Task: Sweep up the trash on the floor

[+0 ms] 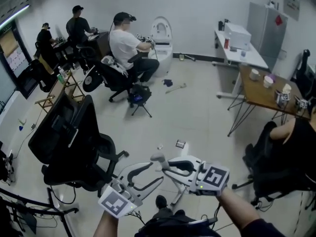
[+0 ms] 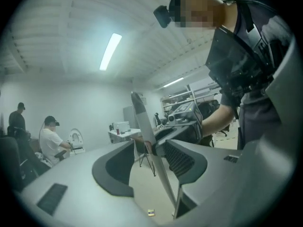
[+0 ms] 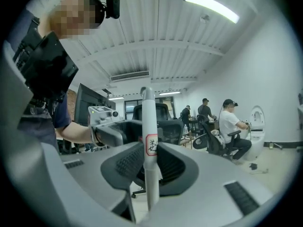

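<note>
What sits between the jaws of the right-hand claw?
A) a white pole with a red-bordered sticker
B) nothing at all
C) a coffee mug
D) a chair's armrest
A: in the right gripper view, the pads of the right gripper press on a white pole that bears a small red-bordered sticker.
</note>
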`<state>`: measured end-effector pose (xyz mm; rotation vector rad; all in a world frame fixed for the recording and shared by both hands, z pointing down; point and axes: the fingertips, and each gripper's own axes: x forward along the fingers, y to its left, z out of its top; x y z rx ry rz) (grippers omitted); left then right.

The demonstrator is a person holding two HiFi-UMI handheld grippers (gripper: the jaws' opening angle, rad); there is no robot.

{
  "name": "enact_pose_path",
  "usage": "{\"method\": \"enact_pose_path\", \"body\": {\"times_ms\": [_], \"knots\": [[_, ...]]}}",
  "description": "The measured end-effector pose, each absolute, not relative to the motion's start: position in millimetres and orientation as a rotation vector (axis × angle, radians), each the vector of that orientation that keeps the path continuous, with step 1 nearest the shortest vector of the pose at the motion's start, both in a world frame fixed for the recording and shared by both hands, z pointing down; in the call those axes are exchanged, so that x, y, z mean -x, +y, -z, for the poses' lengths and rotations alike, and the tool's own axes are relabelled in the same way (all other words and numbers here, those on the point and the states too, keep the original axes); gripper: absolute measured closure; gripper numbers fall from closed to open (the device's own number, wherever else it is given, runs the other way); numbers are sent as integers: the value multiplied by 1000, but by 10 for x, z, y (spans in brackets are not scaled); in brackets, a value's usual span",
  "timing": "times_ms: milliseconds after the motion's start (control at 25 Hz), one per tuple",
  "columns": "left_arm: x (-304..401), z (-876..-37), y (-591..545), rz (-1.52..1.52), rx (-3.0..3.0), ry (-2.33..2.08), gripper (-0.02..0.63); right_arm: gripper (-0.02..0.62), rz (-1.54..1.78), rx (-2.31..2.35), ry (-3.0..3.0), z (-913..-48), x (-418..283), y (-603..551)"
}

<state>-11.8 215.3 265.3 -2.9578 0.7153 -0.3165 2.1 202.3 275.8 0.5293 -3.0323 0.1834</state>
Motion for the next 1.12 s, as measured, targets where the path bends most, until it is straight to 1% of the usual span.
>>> {"method": "enact_pose_path", "body": {"times_ms": [120, 280, 480, 640, 720, 760, 840, 960, 1000, 1120], "knots": [[16, -2830, 1953, 284, 2998, 643, 396, 489, -195, -594, -3018, -2708, -132, 1791], [100, -2949, 1656, 186, 3070, 612, 396, 488, -213, -691, -2998, -2655, -176, 1460], [87, -3064, 1293, 176, 3084, 536, 396, 488, -224, -720, -3016, -2490, 28, 1151], [125, -3146, 1028, 205, 3044, 530, 396, 489, -237, -658, -3030, -2441, 300, 927], [202, -3190, 913, 232, 3016, 567, 396, 488, -251, -599, -3045, -2454, 474, 825], [251, -3211, 841, 246, 3001, 603, 420, 489, -251, -571, -3049, -2471, 549, 775], [362, -3253, 709, 268, 2980, 685, 503, 489, -242, -514, -3054, -2516, 668, 691], [523, -3334, 575, 318, 2957, 824, 500, 490, -243, -446, -3068, -2587, 785, 574], [568, -3374, 526, 340, 2942, 878, 479, 491, -250, -436, -3070, -2613, 796, 515], [648, -3509, 372, 377, 2939, 1043, 479, 491, -280, -408, -3065, -2708, 745, 301]]}}
